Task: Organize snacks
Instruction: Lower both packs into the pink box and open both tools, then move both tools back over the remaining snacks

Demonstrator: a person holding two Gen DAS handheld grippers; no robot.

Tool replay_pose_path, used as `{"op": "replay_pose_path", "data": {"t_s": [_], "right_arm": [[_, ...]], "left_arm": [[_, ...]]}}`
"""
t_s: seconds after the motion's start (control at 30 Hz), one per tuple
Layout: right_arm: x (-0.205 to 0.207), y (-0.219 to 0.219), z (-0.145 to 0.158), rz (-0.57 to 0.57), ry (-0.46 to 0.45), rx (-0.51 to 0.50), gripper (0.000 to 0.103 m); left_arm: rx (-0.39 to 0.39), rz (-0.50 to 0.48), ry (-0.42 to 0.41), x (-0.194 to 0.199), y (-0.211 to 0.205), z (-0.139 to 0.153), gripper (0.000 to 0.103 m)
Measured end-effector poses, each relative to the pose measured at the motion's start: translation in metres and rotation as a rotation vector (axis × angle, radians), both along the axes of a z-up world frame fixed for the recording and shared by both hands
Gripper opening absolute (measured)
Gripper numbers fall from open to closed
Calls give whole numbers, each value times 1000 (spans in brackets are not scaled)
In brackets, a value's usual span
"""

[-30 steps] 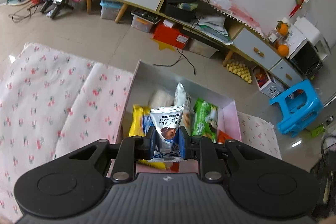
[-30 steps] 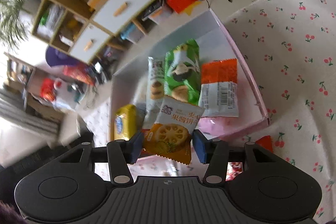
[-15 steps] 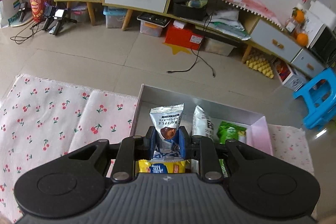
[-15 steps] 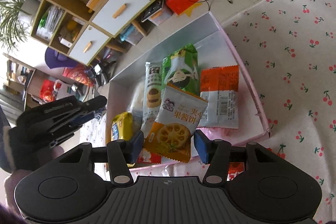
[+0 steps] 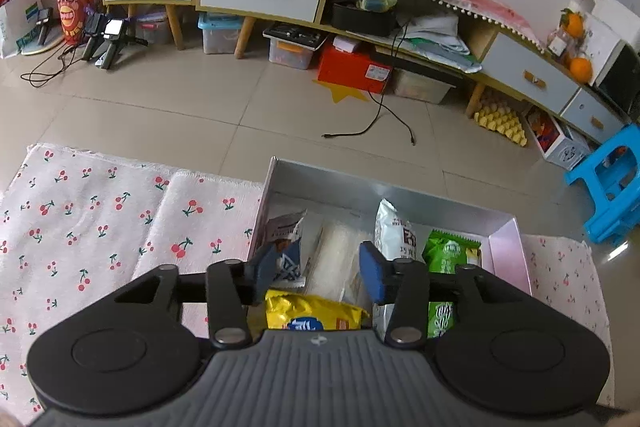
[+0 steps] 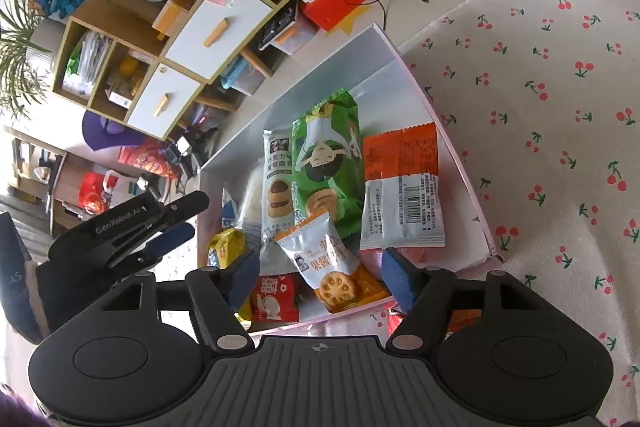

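On the cherry-print cloth [image 5: 100, 223] sits the shallow pink box [image 6: 448, 131], already holding several snacks; the left gripper [image 5: 320, 267] hovers over its near left part, jaws just opened and apart, nothing pressed between the blue pads [image 5: 370, 277]; the truffle chocolate packet [image 5: 286, 239] lies free in the box's left corner, beside a clear-wrapped pastry [image 5: 340, 251] and a yellow packet [image 5: 312, 313]. The right gripper [image 6: 320, 277] hangs over the near edge of the box, jaws likewise just widened; the lotus-root biscuit packet [image 6: 332, 263] lies between them, untouched by either pad, overlapping the green packet [image 6: 324, 155] and the white cookie packet [image 6: 276, 187]; an orange-and-white packet [image 6: 402, 187] lies to the right.
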State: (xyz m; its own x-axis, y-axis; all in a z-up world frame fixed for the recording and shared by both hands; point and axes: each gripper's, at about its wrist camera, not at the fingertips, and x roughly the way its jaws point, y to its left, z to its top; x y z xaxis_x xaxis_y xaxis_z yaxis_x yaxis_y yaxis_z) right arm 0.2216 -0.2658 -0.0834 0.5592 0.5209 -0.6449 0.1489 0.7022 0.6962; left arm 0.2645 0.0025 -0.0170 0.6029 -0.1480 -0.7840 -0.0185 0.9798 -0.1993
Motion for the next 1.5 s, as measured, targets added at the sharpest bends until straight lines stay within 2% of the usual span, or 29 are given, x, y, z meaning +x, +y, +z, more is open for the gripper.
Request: {"op": "replay_pose_path", "data": {"t_s": [0.5,0.9,1.23,1.5], "right_arm": [[-25,1,24,23,-49,-62,73],[-66,6,51,61,-80,-188,79],[-103,6,66,87,-122,-267,84],[-123,9,62,128,-169,-356,87]], "left_arm": [[1,-21,-40,-45,-4,21,66],[4,-47,-22,-95,4,29,86],[9,-61,2,-134,9,25,98],[67,-74,-22,-159,14,12,102]]}}
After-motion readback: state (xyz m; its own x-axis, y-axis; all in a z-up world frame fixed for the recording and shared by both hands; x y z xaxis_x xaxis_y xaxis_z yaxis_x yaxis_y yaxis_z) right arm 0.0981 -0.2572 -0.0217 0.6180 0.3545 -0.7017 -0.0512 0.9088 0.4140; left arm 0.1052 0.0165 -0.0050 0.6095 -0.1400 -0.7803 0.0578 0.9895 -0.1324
